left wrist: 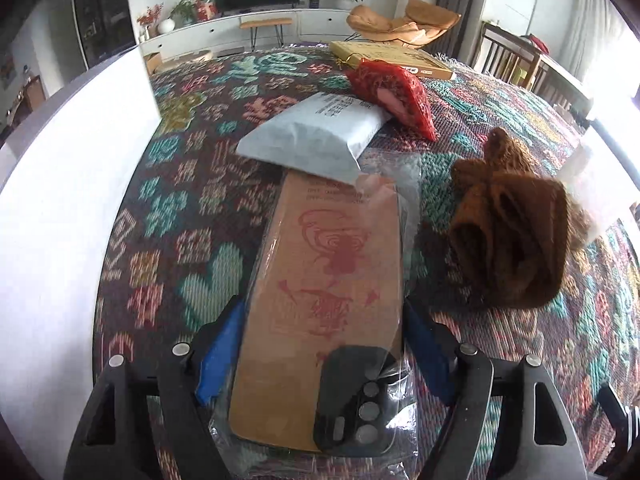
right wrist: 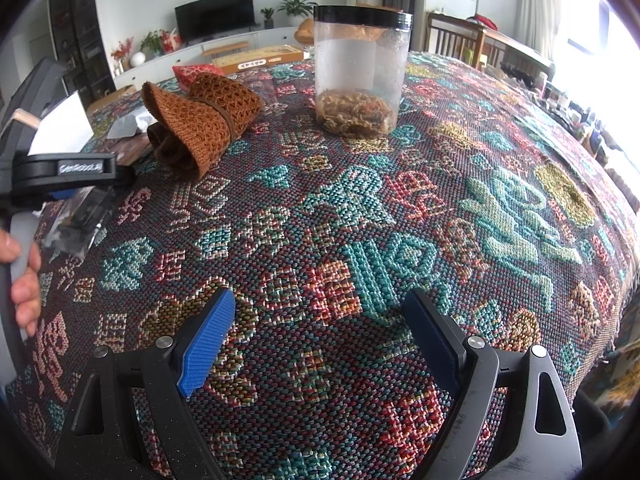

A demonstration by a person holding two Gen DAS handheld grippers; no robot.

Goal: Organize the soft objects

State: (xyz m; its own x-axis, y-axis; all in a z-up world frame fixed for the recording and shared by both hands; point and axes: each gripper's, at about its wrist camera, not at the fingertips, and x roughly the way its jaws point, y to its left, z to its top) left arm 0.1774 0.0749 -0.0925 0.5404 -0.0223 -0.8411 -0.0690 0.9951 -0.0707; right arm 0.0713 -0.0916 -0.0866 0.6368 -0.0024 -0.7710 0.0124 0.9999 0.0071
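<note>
The clear-wrapped brown phone case [left wrist: 320,280] lies on the patterned counter [left wrist: 192,208] between the blue pads of the left claw [left wrist: 324,344], which press its sides, while the right claw [right wrist: 320,332] hangs wide open, holding nothing, over bare cloth.

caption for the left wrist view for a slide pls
Left gripper straddles a plastic-wrapped phone case on the patterned tablecloth, beside a brown knit item and white pouch.

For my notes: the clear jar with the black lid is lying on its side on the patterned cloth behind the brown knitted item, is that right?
Not quite: the clear jar stands upright, black lid on top, on the patterned cloth, as the right wrist view shows. It is behind the brown knitted item, as you said.
</note>
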